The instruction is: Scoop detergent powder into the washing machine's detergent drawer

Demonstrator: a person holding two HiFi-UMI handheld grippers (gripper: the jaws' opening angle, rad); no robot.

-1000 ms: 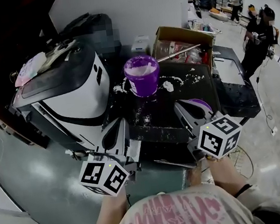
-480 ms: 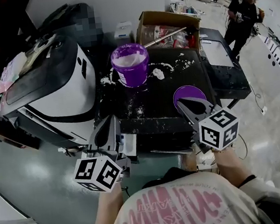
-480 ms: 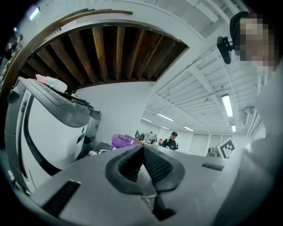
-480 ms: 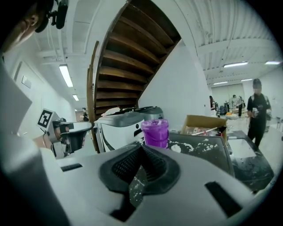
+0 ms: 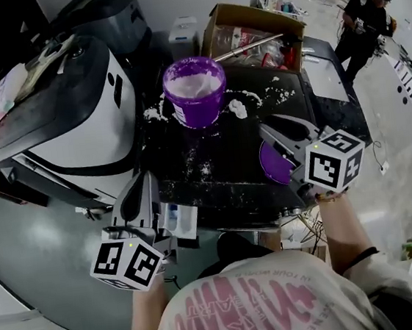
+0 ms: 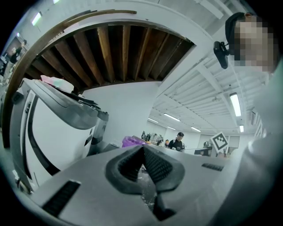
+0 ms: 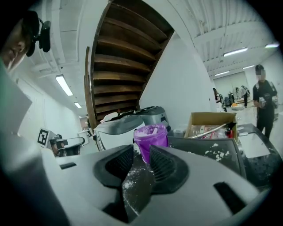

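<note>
Detergent powder (image 5: 197, 84) sitting in uncovered purple tub (image 5: 198, 111) on table (image 5: 220, 159), accessible for scooping. Right gripper (image 7: 141, 152) hovering near purple lid (image 5: 271, 164), jaws just opening, gap empty. Left gripper (image 6: 142, 151) idling, jaws together, beside washing machine (image 5: 76, 131)

your left gripper (image 5: 143, 182), a grey plastic two-jaw tool with ribbed black pads (image 6: 128, 164), sits at the lower left of the head view and points level, away from you. its jaws are closed, the pad tips touching. its black-and-white marker cube (image 5: 127, 264) sits just ahead of your bare left forearm (image 5: 145, 315).

your right gripper (image 5: 274, 130), of the same make, reaches further forward than the left and tips slightly downward. its jaws have just been opening and stand apart, with nothing between the pads. its own marker cube (image 5: 332, 159) sits above your right forearm (image 5: 340, 228), which stretches out nearly straight.
</note>
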